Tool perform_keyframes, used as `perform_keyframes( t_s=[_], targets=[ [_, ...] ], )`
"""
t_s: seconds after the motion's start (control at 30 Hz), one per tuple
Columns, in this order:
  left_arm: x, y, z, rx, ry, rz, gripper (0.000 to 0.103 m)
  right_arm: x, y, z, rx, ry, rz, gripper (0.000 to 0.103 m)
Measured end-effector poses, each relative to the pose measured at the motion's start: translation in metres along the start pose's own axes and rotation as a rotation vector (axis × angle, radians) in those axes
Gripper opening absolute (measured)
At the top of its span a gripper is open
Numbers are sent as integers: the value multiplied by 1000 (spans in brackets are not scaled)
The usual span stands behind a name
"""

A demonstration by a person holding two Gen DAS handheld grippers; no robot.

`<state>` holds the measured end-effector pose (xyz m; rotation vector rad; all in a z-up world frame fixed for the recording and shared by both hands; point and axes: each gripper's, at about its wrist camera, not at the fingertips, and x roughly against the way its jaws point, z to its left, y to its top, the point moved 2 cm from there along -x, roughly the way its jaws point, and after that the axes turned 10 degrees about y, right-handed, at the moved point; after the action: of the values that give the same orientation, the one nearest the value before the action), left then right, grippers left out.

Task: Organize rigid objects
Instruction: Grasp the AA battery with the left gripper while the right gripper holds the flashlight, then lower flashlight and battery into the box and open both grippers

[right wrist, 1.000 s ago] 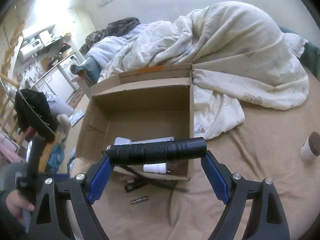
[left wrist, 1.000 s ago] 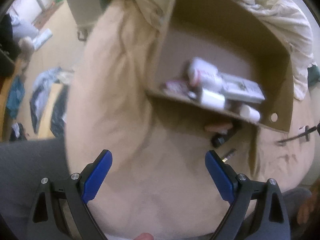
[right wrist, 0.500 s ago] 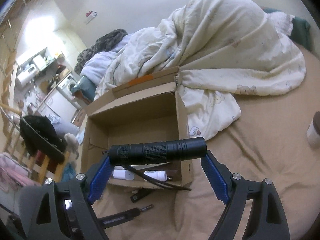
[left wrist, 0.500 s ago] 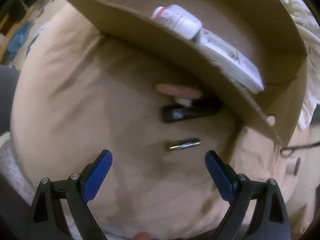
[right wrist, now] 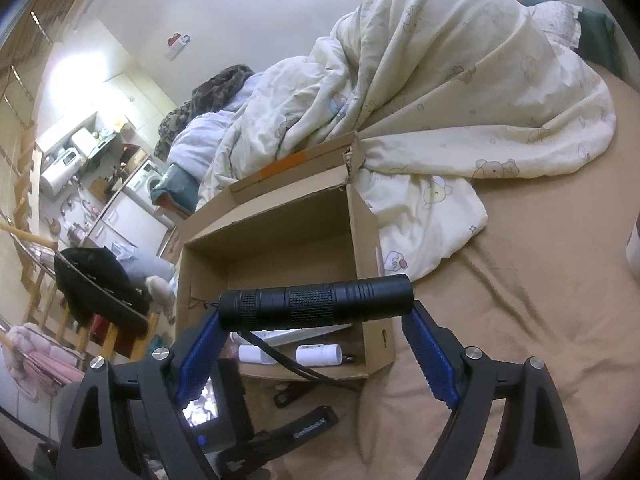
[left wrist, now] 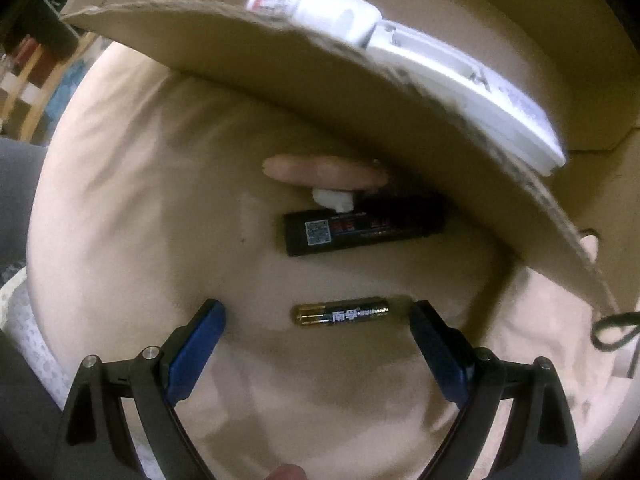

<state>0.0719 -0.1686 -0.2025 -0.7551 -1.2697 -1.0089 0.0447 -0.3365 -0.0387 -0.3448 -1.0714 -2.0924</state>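
Observation:
A gold-and-black battery (left wrist: 342,315) lies on the tan bedsheet, lengthwise between the blue pads of my left gripper (left wrist: 317,307). That gripper points straight down and its jaws are closing, with the pads still clear of the battery's ends. Just beyond lie a black rectangular bar (left wrist: 362,228) and a pink tube (left wrist: 324,168) against the cardboard box (left wrist: 360,92). My right gripper (right wrist: 314,316) is shut on a black flashlight (right wrist: 316,302), held end to end, in front of the open box (right wrist: 368,240).
In the box lie a white bottle (left wrist: 320,6), a long white pack (left wrist: 460,84) and small white tubes (right wrist: 318,354). A cream duvet (right wrist: 440,100) is piled behind the box. A cup (right wrist: 634,248) stands at the right edge. A black cord (left wrist: 612,326) lies on the sheet.
My left gripper has come down from above the box to the sheet in front of it, and the battery now lies between its fingers. The right gripper has rolled a little, still holding the flashlight.

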Motion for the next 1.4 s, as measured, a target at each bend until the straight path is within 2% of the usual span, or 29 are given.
perform_keyframes(
  t_s=[0.1, 0.17, 0.23, 0.33, 0.57, 0.73, 0.9, 1.13, 1.23, 1.3, 1.4],
  targets=[
    [0, -1, -3, -2, 20, -22, 81, 0, 0, 0, 0, 1, 0, 92],
    [3, -2, -5, -16, 23, -39, 70, 0, 0, 0, -1, 2, -2, 92],
    [7, -2, -5, -26, 19, -49, 51, 0, 0, -1, -1, 1, 1, 92],
    [9, -2, -5, -53, 25, -62, 39, 0, -1, -1, 1, -6, 8, 92],
    [10, -5, 9, -113, -11, -47, 39, 0, -3, 0, 7, -32, 14, 92],
    [21, -1, 27, -175, -9, -77, 39, 0, -3, 1, 12, -44, 8, 92],
    [41, 14, 65, -254, -2, -174, 39, 1, -2, 4, 22, -29, -3, 92],
    [81, 37, 97, -321, -20, -295, 39, -1, -4, 14, 63, -41, -5, 92],
    [108, 60, 99, -325, -38, -332, 39, 2, -4, 20, 89, -32, -13, 92],
    [125, 66, 110, -327, -48, -355, 39, 5, -3, 25, 94, -16, -21, 92],
    [145, 70, 98, -338, -58, -394, 39, 7, 3, 37, 102, 25, -21, 92]
  ],
)
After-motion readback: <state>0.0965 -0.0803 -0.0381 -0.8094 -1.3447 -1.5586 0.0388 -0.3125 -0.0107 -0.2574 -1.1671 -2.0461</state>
